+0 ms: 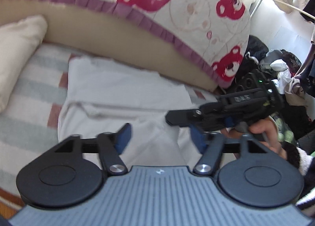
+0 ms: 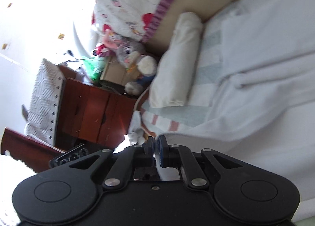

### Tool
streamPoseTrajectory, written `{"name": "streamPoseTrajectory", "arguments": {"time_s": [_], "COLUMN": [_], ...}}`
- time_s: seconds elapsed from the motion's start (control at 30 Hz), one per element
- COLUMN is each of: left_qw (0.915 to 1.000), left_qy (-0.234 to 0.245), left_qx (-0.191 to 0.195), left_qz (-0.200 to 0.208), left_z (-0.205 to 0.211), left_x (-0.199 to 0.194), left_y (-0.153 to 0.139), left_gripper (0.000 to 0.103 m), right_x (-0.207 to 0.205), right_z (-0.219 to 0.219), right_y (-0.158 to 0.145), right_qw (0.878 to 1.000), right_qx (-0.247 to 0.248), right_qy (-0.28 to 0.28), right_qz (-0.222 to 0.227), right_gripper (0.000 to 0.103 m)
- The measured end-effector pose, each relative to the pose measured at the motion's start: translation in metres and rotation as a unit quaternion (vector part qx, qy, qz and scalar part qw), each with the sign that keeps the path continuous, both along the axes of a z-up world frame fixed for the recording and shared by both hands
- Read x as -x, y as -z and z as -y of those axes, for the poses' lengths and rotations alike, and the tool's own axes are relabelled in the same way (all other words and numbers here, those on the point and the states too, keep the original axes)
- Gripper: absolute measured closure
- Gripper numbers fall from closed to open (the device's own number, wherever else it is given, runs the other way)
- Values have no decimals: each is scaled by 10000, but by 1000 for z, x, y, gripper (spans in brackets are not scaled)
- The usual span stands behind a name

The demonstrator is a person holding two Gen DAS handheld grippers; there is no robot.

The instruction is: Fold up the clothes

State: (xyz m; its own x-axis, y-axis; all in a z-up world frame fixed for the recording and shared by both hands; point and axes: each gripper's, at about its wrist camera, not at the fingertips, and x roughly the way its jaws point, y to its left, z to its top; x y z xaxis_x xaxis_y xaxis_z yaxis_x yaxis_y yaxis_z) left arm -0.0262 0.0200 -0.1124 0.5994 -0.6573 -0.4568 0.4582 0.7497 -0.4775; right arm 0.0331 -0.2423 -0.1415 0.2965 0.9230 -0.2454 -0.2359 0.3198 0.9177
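Here the white garment [image 1: 122, 96] lay partly folded on the striped bed [image 1: 29, 96], long axis running from 6 toward 12 o'clock. The left hand-held gripper [image 1: 160, 137] hovered over it, jaws apart and empty; the right hand-held gripper [image 2: 157, 150], nearer, pinched its near edge.

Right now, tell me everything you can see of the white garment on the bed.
The white garment is soft, plain, thick-looking cloth, spread over the striped bedcover below the tan headboard, beside a cream pillow. It is partly folded: a layer lies doubled across its upper part, with a creased ridge running across. The right tool is shut on its near edge; the left tool stands open above it, gripping nothing.
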Motion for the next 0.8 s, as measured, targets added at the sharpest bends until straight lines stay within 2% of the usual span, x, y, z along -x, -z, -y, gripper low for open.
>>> {"name": "streamPoseTrajectory", "arguments": {"time_s": [0.1, 0.17, 0.2, 0.23, 0.27, 0.33, 0.4, 0.43, 0.47, 0.5, 0.57, 0.6, 0.63, 0.67, 0.8], "left_qw": [9997, 9994, 9992, 9992, 9994, 9993, 9981, 9973, 9963, 9942, 9888, 9874, 9858, 9845, 9806], "left_qy": [122, 108, 107, 120, 101, -234, -571, -700, -809, -962, -1223, -1230, -1237, -1244, -1414], "left_qx": [-79, -160, -184, -179, -203, -266, -223, -212, -286, -471, -825, -962, -1099, -1194, -1312], "left_qz": [173, 273, 324, 348, 278, 105, 26, -8, 6, 83, 223, 257, 291, 312, 332], "left_z": [13, 19, 22, 23, 24, 20, 11, 6, 4, 7, 13, 19, 25, 30, 34], "left_x": [-5, -9, -11, -14, -20, -29, -37, -40, -41, -41, -40, -42, -43, -44, -44], "left_y": [1, 3, 4, 4, 4, 4, 4, 5, 6, 8, 11, 14, 17, 19, 20], "left_gripper": [27, 31, 45, 82, 97, 97, 97, 97, 97, 97, 97, 97, 97, 97, 97], "right_x": [-2, -6, -8, -9, -11, -12, -6, -2, 2, 6, 14, 17, 18, 19, 24], "right_z": [1, 2, 4, 5, 7, 19, 47, 66, 84, 102, 133, 148, 164, 181, 232], "right_y": [-16, -25, -29, -32, -36, -49, -65, -72, -78, -83, -82, -77, -70, -61, -22], "right_qw": [9998, 9996, 9994, 9989, 9981, 9929, 9798, 9695, 9552, 9369, 8822, 8570, 8421, 8336, 8682], "right_qx": [-137, -46, 100, 246, 391, 938, 1611, 1985, 2447, 2957, 4231, 4721, 4996, 5153, 4477], "right_qy": [30, 76, 83, 91, 98, 261, 674, 892, 1060, 1200, 1342, 1419, 1508, 1604, 2114], "right_qz": [162, 269, 335, 401, 466, 685, 976, 1132, 1285, 1430, 1571, 1501, 1358, 1180, 327], "right_gripper": [95, 95, 95, 95, 95, 92, 88, 83, 73, 70, 69, 69, 67, 67, 64]}}
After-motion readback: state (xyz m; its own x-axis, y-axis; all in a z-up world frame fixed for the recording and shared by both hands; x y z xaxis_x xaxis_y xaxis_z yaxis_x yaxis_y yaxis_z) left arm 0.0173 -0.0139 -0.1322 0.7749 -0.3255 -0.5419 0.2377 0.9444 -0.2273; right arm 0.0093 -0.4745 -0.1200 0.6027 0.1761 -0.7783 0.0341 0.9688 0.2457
